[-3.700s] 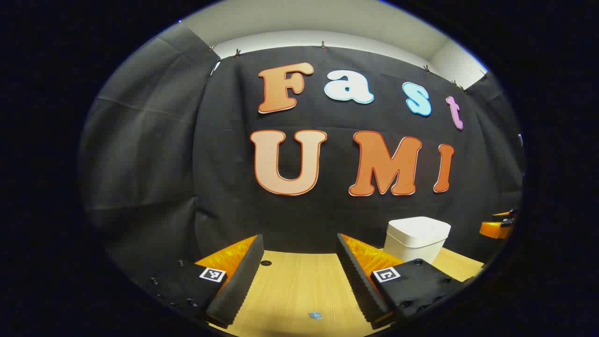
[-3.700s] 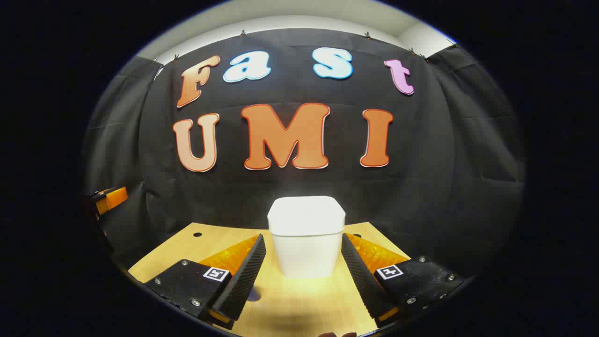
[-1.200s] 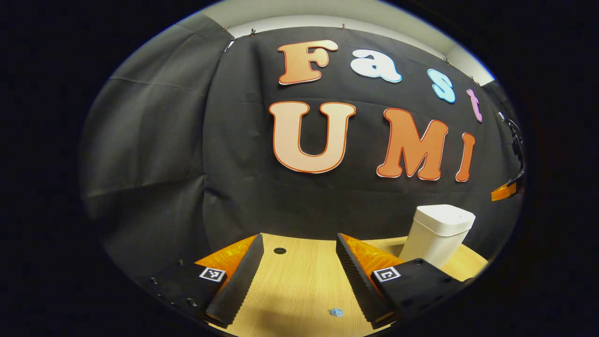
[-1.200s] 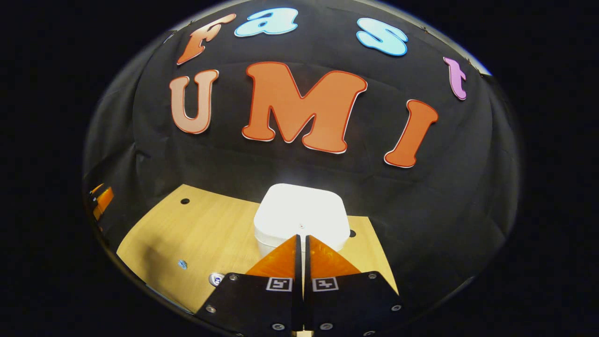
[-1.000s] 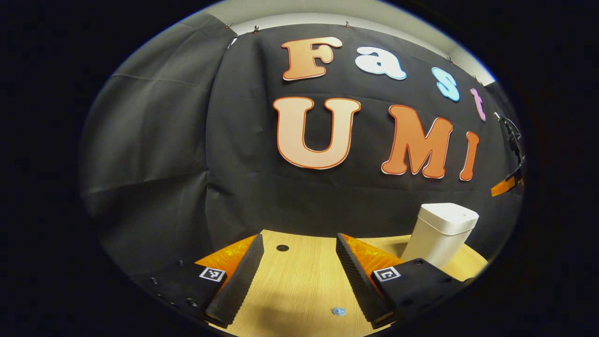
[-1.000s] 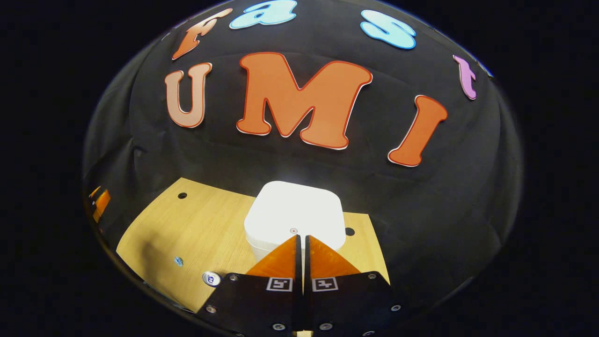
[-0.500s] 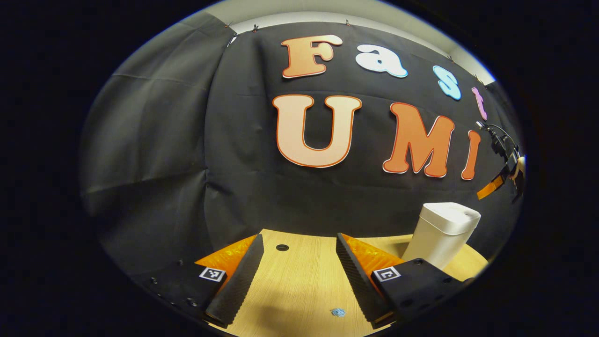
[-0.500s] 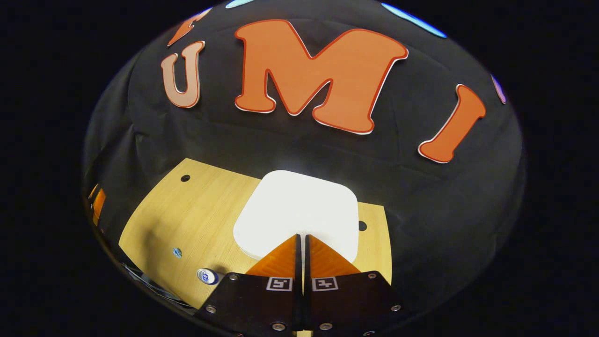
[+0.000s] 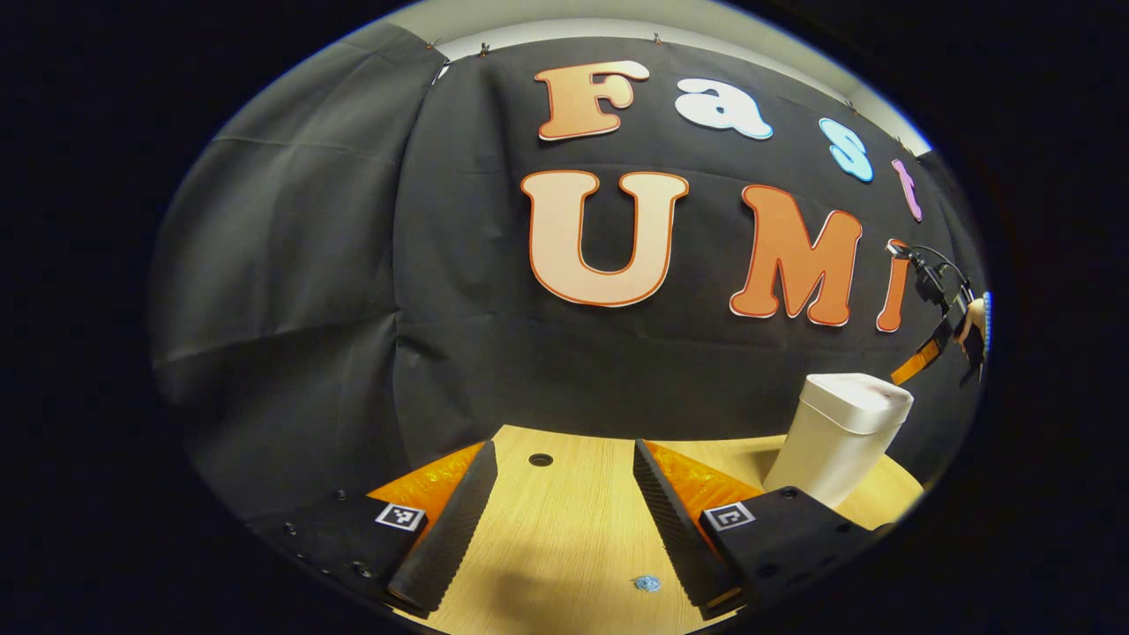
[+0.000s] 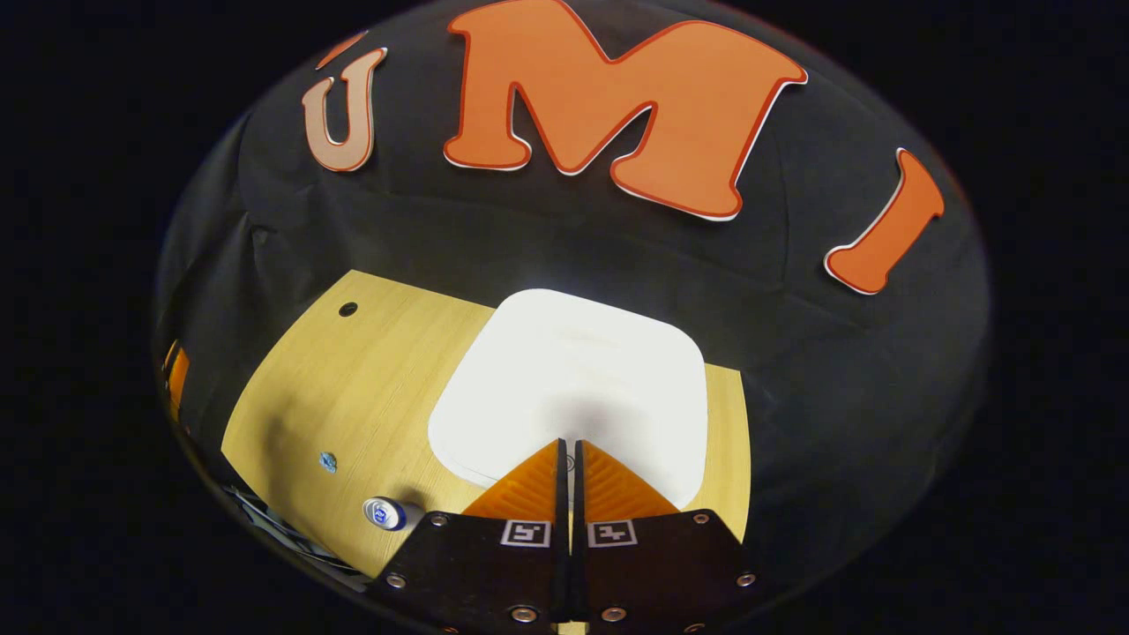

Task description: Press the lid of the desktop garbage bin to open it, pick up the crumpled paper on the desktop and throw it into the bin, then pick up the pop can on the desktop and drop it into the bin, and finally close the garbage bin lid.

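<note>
**Right tongs clenched above the bin lid, left tongs spread over the desk**

One bin, one can, one scrap of paper, two tongs – that is the count. The bin [image 10: 569, 388] is a single white, smooth-walled plastic box with rounded corners; its flat lid [image 10: 582, 370] is down and lies directly ahead of and below the right tongs [image 10: 569, 451]. Those tongs are clenched, their two wedge-shaped fingers pressed together with only a thin seam between them, holding nothing, their tips over the near part of the lid. Whether the tips touch the lid cannot be told.

In the left gripper view the bin [image 9: 838, 441] stands upright to the right of the left tongs [image 9: 564, 459], tapering slightly toward its base, with the other gripper [image 9: 935, 339] high above it at the edge. The left tongs are released – two ribbed, sawtooth-faced fingers set wide apart with bare desk between them.

The desk [image 10: 353, 388] is pale wood with fine straight grain and small round holes. One crumpled paper [image 9: 646, 583], a small bluish wad, lies just inside the left tongs' right finger; in the right gripper view it [image 10: 327, 460] sits well to the left of the tongs. One pop can [image 10: 385, 513], a metal cylinder seen on its round top, is left of the right tongs, beside their body.
</note>
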